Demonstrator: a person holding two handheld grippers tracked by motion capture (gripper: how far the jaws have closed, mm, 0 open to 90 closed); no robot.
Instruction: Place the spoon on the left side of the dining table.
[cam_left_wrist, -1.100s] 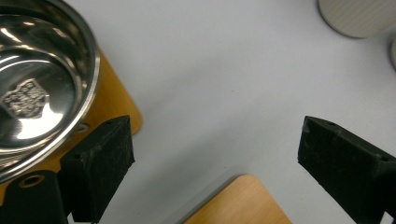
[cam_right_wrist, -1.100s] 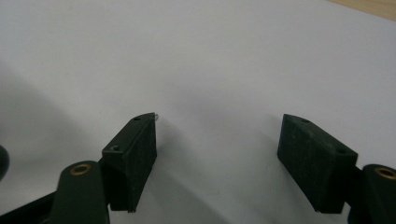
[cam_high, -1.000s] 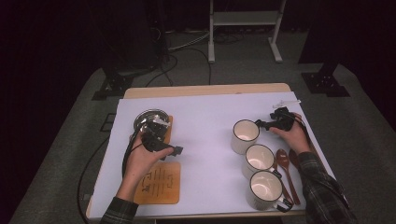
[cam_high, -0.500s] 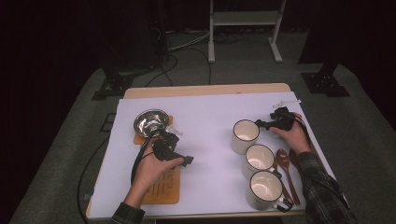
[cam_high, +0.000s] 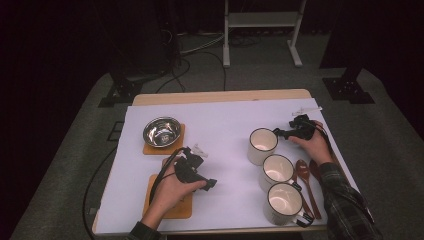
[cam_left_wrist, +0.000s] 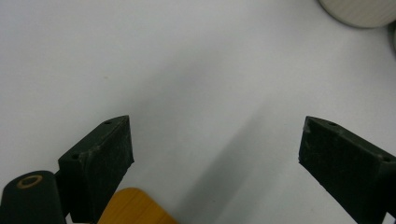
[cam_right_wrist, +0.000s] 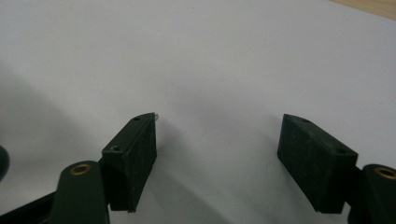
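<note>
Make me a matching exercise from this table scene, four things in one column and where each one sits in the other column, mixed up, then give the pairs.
Things:
1. steel bowl
2. left gripper
3. right gripper
4. wooden spoons

Places:
A. beside the farthest mug's rim
B. right of the row of mugs
C. on the far wooden coaster
D. over the white sheet, just past the near wooden coaster

Pairs: 1-C, 2-D, 3-A, 4-B

Bare white sheet (cam_high: 225, 150) lies open between the bowl (cam_high: 162, 131) and three mugs (cam_high: 277, 169).

left gripper (cam_high: 210, 184): black, cabled | right gripper (cam_high: 279, 133): black | sleeve (cam_high: 345, 200): dark plaid
</note>
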